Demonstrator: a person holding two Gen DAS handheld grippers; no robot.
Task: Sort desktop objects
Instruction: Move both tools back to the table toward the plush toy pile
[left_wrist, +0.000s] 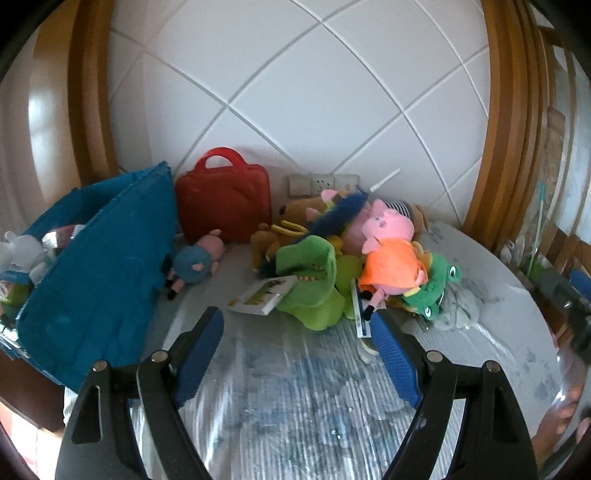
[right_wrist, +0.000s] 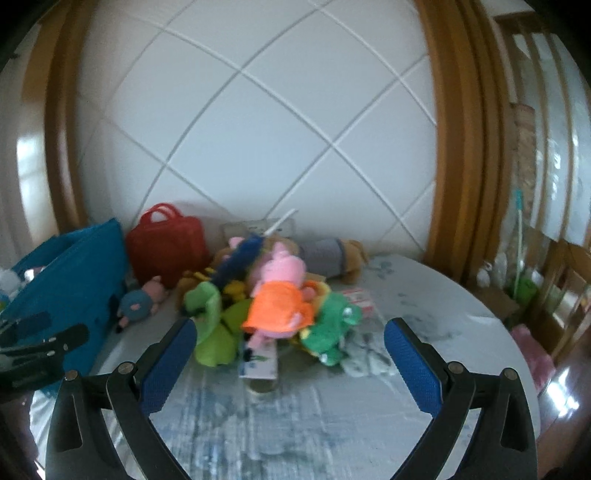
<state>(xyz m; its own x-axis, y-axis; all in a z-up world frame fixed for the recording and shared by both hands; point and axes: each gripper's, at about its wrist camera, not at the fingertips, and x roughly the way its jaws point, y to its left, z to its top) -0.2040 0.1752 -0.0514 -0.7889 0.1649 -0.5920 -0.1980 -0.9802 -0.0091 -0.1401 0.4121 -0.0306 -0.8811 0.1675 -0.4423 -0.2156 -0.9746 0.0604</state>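
Left wrist view: left gripper (left_wrist: 297, 325) jaws spread wide, nothing between. Toy pile (left_wrist: 354, 254) far, middle of table (left_wrist: 295, 387). Blue bin (left_wrist: 99, 266) left, red case (left_wrist: 223, 203) behind.

Right wrist view: right gripper (right_wrist: 290, 339) jaws spread, empty. Toy pile (right_wrist: 273, 299) just beyond tips. Blue bin (right_wrist: 74, 280) far left.

Black plastic two-finger left tool (left_wrist: 297, 328) and right tool (right_wrist: 290, 341), blue ribbed pads (left_wrist: 201, 354), apparently silver pivot screws.
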